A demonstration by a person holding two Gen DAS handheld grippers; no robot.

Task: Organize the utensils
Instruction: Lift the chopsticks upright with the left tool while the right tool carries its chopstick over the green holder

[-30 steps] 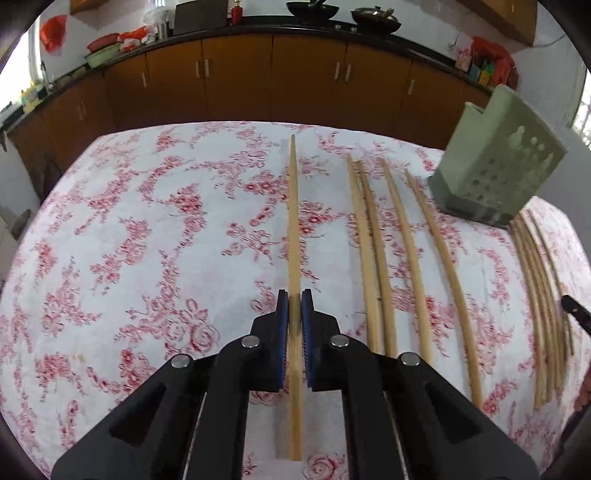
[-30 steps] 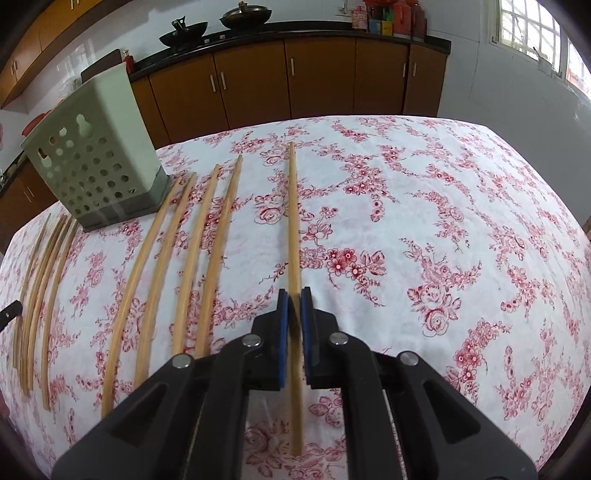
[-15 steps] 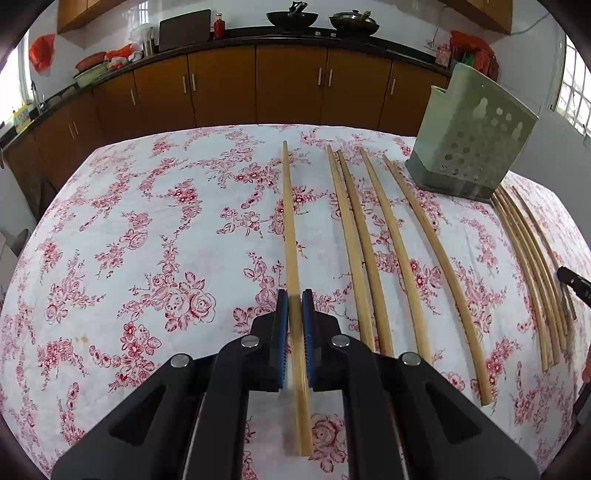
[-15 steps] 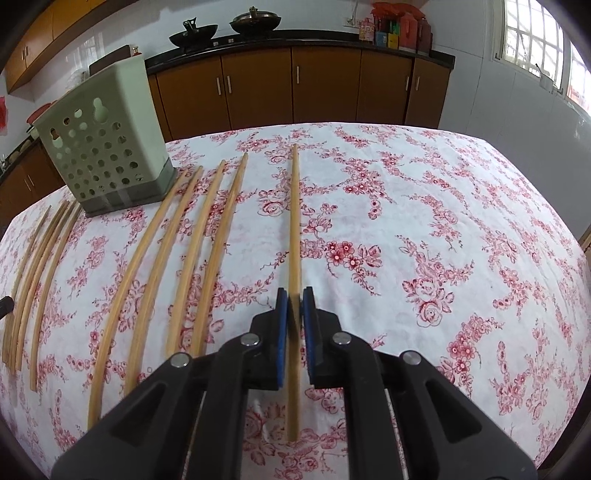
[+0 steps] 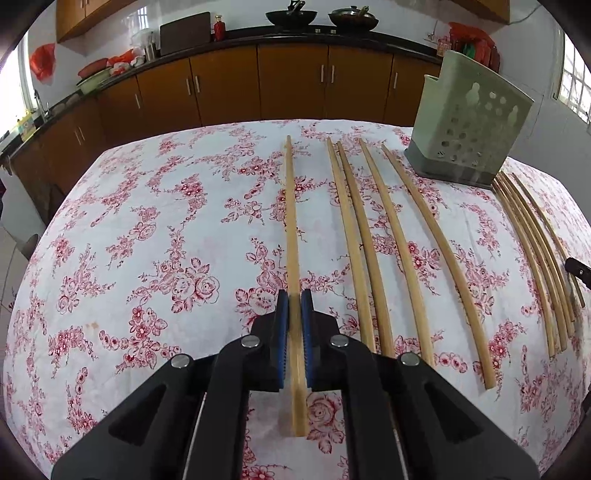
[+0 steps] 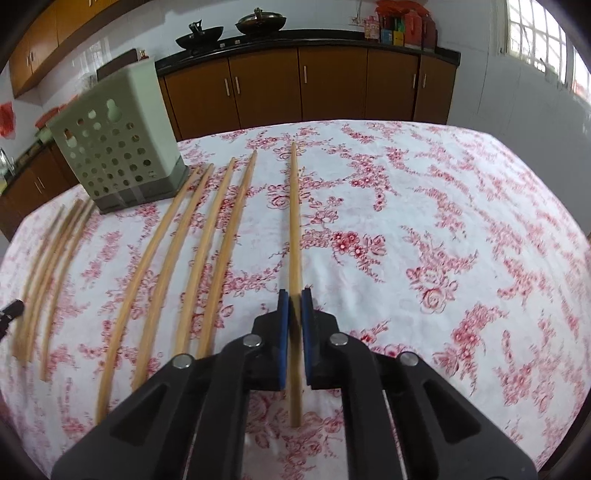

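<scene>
My left gripper (image 5: 294,300) is shut on a long wooden chopstick (image 5: 291,229) that points away over the floral tablecloth. My right gripper (image 6: 294,298) is shut on another wooden chopstick (image 6: 294,221) in the same way. Several more chopsticks (image 5: 373,236) lie side by side on the cloth between the two grippers, also in the right wrist view (image 6: 199,251). A pale green perforated utensil holder (image 5: 469,122) stands upright at the far side, also in the right wrist view (image 6: 118,140). Another bunch of chopsticks (image 5: 532,251) lies beyond it, also in the right wrist view (image 6: 48,266).
The table (image 5: 129,229) has a white cloth with red flowers and rounded edges. Brown kitchen cabinets (image 5: 258,85) with a dark counter, woks and jars run behind it. A window (image 6: 543,33) is at the right.
Both grippers have risen and tilted with their chopsticks, so more of the cabinets and the holder shows. The chopsticks on the cloth have not moved.
</scene>
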